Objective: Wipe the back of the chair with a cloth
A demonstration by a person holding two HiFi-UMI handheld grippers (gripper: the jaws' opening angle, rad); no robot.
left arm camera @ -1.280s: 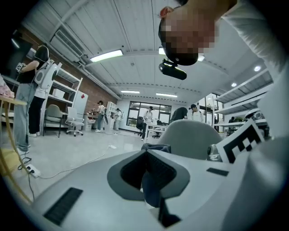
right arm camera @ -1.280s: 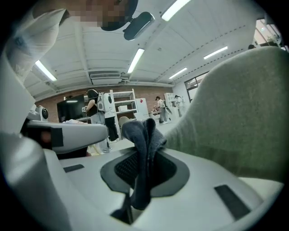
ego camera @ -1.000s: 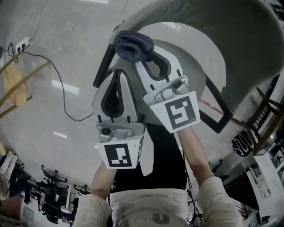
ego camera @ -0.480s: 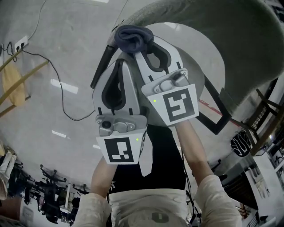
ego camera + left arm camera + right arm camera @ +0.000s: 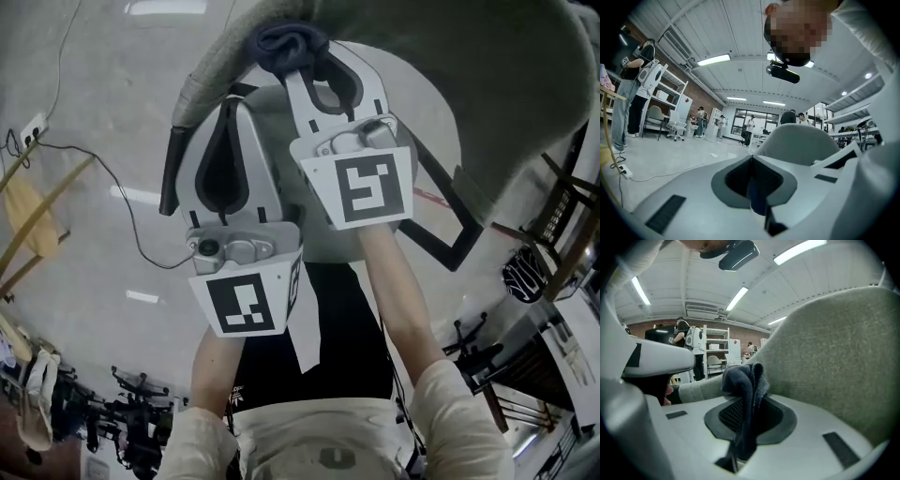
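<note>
Two jaws of the right gripper (image 5: 298, 70) clamp a dark blue cloth (image 5: 291, 42). Its lower part is hidden between them. Its long axis runs along the jaws, with the bunched end at the grey chair back (image 5: 450, 84), which the frame edge cuts off. The left gripper (image 5: 230, 105) is closed and empty.

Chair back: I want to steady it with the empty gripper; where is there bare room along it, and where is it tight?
In the head view, bare: the grey sweep of the chair back right of the cloth, and a short rim stretch left of it. Crowded: around the cloth, where the right gripper pinches it with the left gripper close beside.
</note>
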